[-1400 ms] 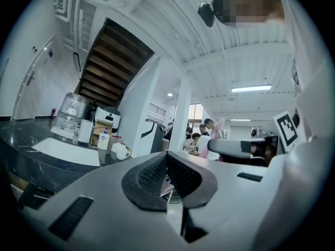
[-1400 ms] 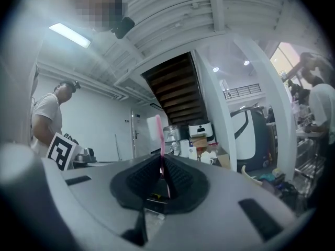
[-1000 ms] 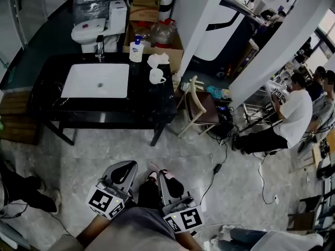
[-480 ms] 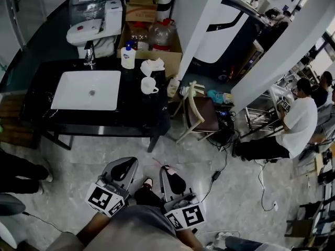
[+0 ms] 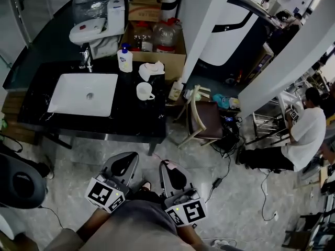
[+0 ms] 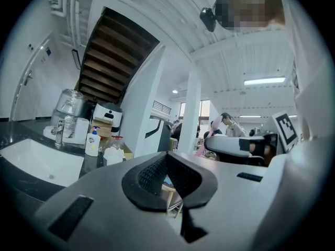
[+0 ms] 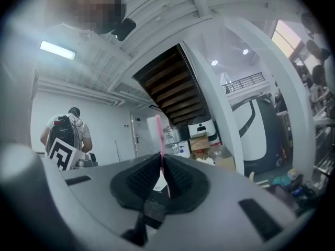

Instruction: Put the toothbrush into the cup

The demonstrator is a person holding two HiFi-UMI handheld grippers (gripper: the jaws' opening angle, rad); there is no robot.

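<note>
Pink toothbrush (image 7: 159, 140) half-hidden between pads (image 7: 140, 180)

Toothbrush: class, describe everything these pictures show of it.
The toothbrush is a thin pink stick, plastic by its look. It stands nearly upright, clamped between the dark ribbed jaws of the right gripper, its upper end poking out above them. No bristles can be made out.
</note>
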